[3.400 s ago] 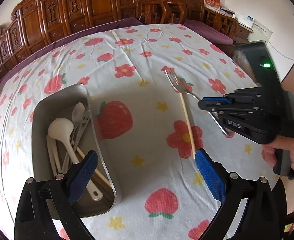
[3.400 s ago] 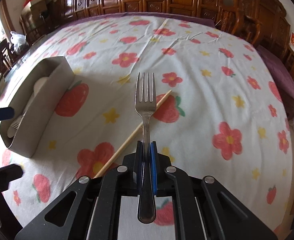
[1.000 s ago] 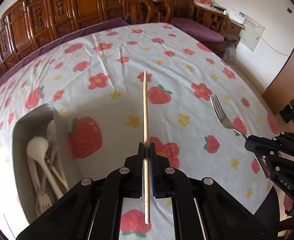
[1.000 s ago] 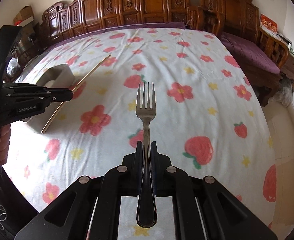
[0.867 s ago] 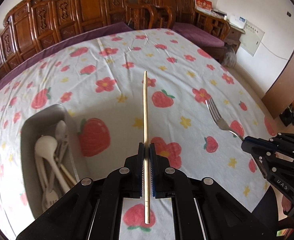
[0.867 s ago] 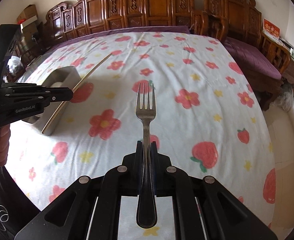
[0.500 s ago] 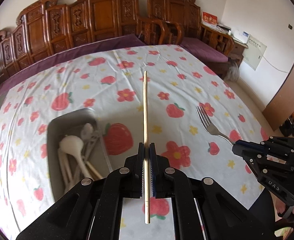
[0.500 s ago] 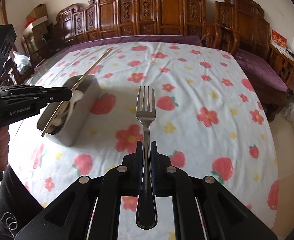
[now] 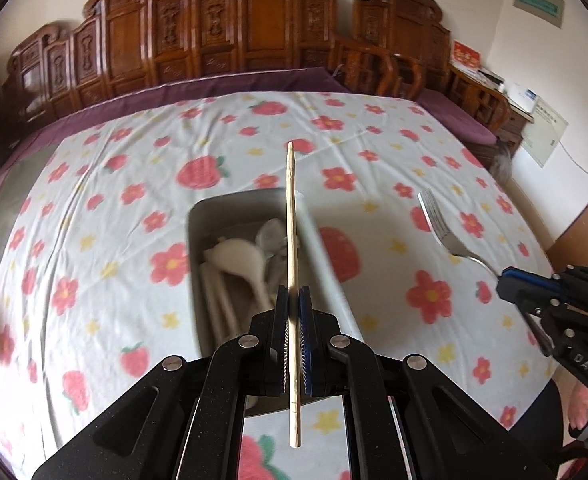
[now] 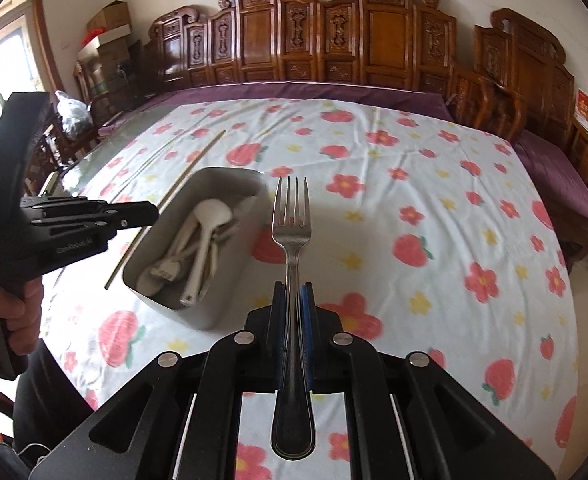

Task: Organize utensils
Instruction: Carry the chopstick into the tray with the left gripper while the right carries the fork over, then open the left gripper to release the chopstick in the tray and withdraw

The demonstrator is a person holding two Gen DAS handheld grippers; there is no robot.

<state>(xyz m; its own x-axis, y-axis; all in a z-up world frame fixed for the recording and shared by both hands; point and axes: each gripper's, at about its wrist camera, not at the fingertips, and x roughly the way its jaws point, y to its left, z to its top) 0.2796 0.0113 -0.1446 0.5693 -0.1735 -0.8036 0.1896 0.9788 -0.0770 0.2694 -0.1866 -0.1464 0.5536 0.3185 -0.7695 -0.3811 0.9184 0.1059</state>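
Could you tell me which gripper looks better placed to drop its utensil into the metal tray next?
Probably the left gripper: its chopstick is already above the metal tray. The right gripper holds its fork beside the tray, over the tablecloth.

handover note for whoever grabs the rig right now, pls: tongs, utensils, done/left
Left tongs: shut on a wooden chopstick, held in the air over the metal tray.
Right tongs: shut on a fork, held in the air to the right of the tray, tines pointing away.
Done: white spoons and other utensils already lie in the tray on the floral tablecloth.
Left: put the chopstick into the tray, then the fork. No other loose utensils are visible on the cloth.
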